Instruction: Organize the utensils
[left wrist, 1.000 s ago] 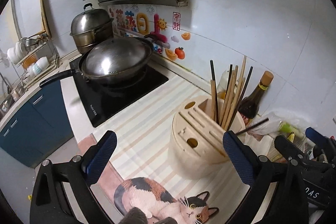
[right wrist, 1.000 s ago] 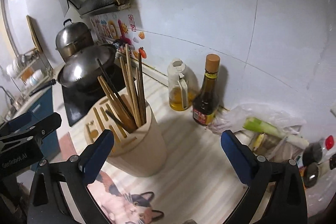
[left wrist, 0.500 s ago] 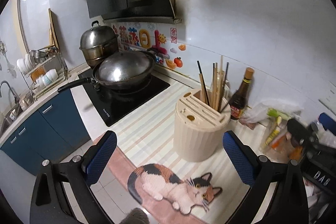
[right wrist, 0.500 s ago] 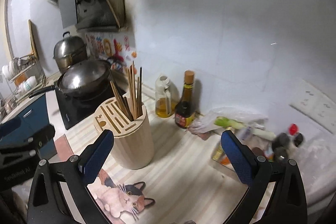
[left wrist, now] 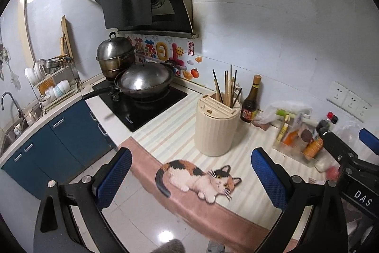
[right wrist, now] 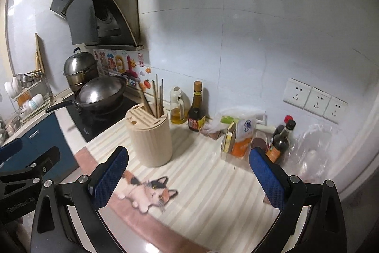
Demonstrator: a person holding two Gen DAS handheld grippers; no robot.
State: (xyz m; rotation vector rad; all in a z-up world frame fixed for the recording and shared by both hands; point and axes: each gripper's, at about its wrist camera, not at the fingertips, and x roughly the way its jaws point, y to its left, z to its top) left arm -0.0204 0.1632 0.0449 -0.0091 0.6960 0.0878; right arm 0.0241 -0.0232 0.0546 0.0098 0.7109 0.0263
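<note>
- Both tools hang back from the table (left wrist: 180,125) here, well short of the work. The left gripper (left wrist: 189,178) has its fingers spread wide with nothing between them, and the right gripper (right wrist: 188,176) is just the same: splayed and empty.
- The chopsticks (left wrist: 228,88) stand bunched in the back slot of the cream utensil holder (left wrist: 216,127), which sits on the striped mat just beside the dark sauce bottle (left wrist: 251,102).
- Looks to me like the sorting is done or paused; no loose utensil shows on the mat.
- If another piece goes in, come down from above, line it up with the open slot, and keep clear of the bottle and the oil jug (right wrist: 177,108) behind.
- Watch the leaning sticks: a sideways nudge could tip them out.
- Hard to read: the slot's inside and how deep the sticks sit are hidden.
- The clutter of packets and jars (right wrist: 239,139) on the right is blurred, so any utensil among it can't be ruled out.
- The cat picture (left wrist: 199,176) near the mat's edge is flat print, no obstacle.
</note>
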